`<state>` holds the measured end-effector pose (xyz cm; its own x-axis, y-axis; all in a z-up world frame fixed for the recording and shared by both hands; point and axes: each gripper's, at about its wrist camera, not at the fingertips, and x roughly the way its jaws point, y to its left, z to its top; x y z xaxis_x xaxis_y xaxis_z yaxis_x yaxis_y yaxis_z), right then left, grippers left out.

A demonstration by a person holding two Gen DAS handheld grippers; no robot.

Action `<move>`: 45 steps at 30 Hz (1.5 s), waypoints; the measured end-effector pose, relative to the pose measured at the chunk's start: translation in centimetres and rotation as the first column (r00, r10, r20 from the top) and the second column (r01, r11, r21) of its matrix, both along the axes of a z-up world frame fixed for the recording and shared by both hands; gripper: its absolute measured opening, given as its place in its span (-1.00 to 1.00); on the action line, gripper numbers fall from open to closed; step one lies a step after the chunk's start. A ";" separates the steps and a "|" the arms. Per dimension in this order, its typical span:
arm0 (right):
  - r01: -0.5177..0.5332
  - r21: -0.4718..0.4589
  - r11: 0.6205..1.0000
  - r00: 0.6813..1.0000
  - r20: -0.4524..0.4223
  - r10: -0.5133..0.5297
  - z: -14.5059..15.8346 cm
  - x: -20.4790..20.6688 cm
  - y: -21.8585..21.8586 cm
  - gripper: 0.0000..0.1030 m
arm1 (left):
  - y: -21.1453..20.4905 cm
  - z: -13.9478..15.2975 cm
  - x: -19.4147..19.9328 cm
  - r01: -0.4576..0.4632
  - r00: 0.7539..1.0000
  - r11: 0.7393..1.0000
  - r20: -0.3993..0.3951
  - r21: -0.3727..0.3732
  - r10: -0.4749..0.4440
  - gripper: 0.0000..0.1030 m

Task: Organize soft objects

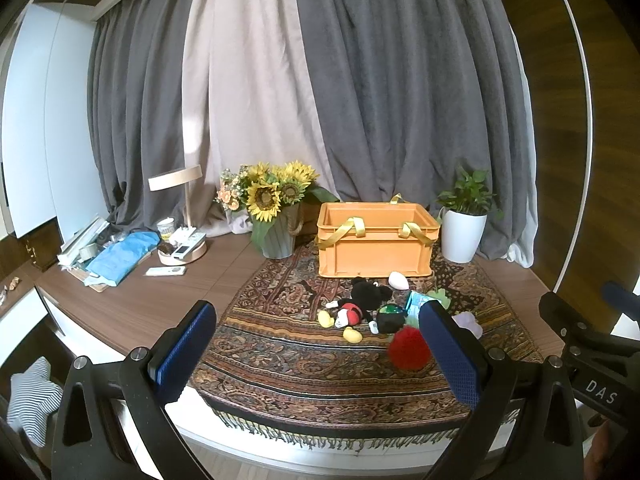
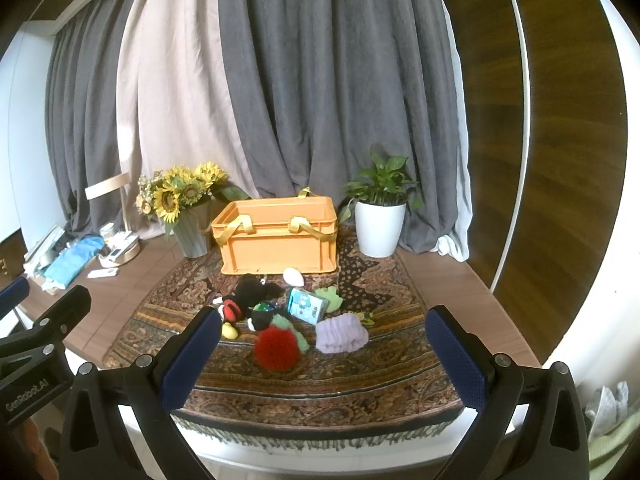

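Both grippers hang in front of the tabletop (image 2: pixel 460 280), short of the soft things. The left gripper (image 1: pixel 320 352) has its jaws spread wide and holds nothing; the right gripper (image 2: pixel 324 356) is also wide open and empty.

The soft things lie in a loose pile on the patterned cloth (image 2: pixel 280 392), just in front of the orange crate (image 2: pixel 276 240). The crate stands upright with yellow straps over its rim; its inside cannot be seen from these low views.

In the right wrist view, a red fluffy ball (image 2: pixel 276 348) lies nearest, touching a green fuzzy piece behind it. A lilac knitted bundle (image 2: pixel 340 334) is beside it to the right. A black plush mouse (image 2: pixel 248 296) lies behind, partly covered by a dark toy whose shape is hard to make out. A blue packet (image 2: pixel 306 305) stands tilted against a green plush (image 2: pixel 330 296). A white egg-like thing (image 2: pixel 294 277) lies just beside the crate's front wall.

In the left wrist view, the right finger hides most of the lilac bundle and the packet.
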<state>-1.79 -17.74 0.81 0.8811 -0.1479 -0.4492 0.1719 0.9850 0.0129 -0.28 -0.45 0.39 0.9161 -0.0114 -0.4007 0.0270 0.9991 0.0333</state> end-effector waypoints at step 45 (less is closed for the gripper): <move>0.012 0.003 1.000 1.000 0.004 -0.012 -0.1 0.1 -0.8 0.99 | -1.0 -0.2 0.0 0.020 1.000 1.000 -0.019 -0.004 -0.021 1.00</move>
